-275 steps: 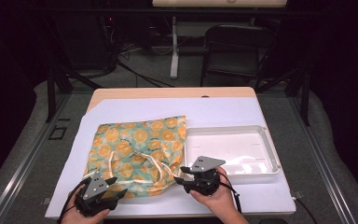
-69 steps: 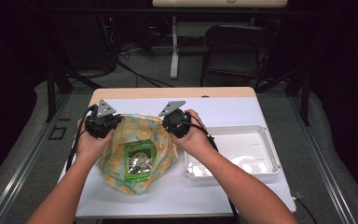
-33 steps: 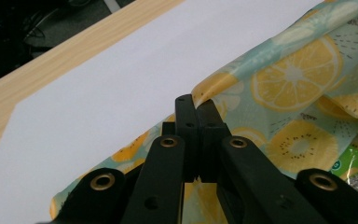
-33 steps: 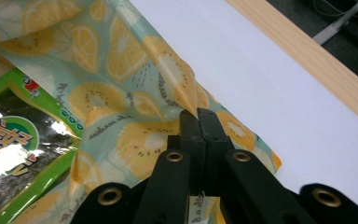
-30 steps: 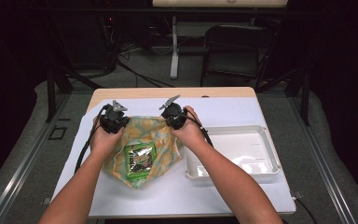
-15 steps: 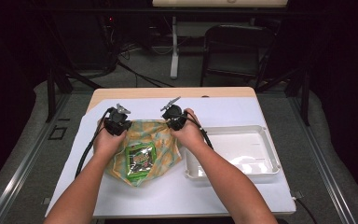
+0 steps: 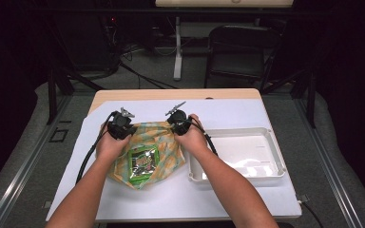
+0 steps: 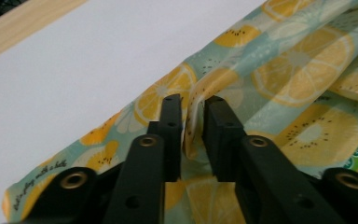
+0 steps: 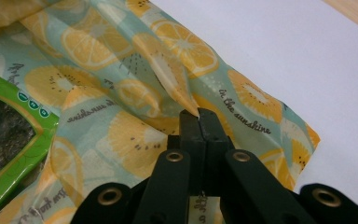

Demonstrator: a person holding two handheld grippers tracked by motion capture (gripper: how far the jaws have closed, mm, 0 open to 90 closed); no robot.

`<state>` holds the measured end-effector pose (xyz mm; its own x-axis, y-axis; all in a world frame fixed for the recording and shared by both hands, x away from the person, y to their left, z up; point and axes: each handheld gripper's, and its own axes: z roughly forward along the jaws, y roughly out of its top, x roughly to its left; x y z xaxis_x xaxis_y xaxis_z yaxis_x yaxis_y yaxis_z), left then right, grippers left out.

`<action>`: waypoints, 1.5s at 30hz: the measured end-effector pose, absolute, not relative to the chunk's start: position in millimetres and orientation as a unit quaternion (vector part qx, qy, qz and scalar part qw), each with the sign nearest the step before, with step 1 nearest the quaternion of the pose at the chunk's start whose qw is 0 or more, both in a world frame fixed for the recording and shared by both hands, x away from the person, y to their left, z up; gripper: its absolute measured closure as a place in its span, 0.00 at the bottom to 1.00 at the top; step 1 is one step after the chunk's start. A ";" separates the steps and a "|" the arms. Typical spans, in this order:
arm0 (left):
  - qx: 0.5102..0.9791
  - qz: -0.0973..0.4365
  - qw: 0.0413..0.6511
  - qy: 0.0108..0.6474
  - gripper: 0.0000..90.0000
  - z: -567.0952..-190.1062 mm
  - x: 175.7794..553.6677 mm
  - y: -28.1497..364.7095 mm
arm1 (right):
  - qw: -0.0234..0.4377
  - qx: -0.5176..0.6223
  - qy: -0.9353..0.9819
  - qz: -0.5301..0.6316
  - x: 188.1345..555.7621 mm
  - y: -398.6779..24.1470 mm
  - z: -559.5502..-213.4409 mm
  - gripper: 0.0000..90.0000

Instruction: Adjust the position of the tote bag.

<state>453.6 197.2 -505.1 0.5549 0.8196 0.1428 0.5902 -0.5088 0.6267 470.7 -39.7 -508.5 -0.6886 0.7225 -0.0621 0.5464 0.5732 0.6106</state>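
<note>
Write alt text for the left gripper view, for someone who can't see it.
The left gripper has its two black jaws slightly parted around a raised fold of a citrus-print bag, having just been opening. The bag lies on a white table cover.

We count: 1 citrus-print fabric bag (image 7: pixel 158 137) | 1 green snack packet (image 7: pixel 143 164) | 1 white tray (image 7: pixel 272 172) | 2 grippers — left gripper (image 7: pixel 122 124), right gripper (image 7: pixel 177 117) | 1 chair (image 7: pixel 237 47)

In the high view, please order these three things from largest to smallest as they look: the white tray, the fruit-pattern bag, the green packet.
1. white tray
2. fruit-pattern bag, close to the tray; hands cover part of it, so this ranking is unsure
3. green packet, clearly the smallest
</note>
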 end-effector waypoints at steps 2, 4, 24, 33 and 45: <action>0.838 0.226 0.275 0.414 0.78 -497.0 449.4 198.3 | 0.153 0.366 0.872 0.286 471.5 -40.5 -509.0 1.00; 0.831 0.239 0.287 0.413 0.75 -488.4 444.1 199.2 | 0.151 0.371 0.868 0.293 471.9 -40.6 -510.4 1.00; 0.856 0.213 0.294 0.367 0.70 -477.8 395.5 187.8 | 0.130 0.412 0.851 0.299 476.0 -48.6 -514.1 1.00; 0.860 0.208 0.255 0.391 0.66 -504.1 397.7 203.8 | 0.125 0.424 0.845 0.300 477.1 -53.7 -515.8 1.00; 0.863 0.211 0.225 0.401 0.65 -515.3 397.1 219.2 | 0.122 0.431 0.843 0.299 477.5 -56.1 -516.9 1.00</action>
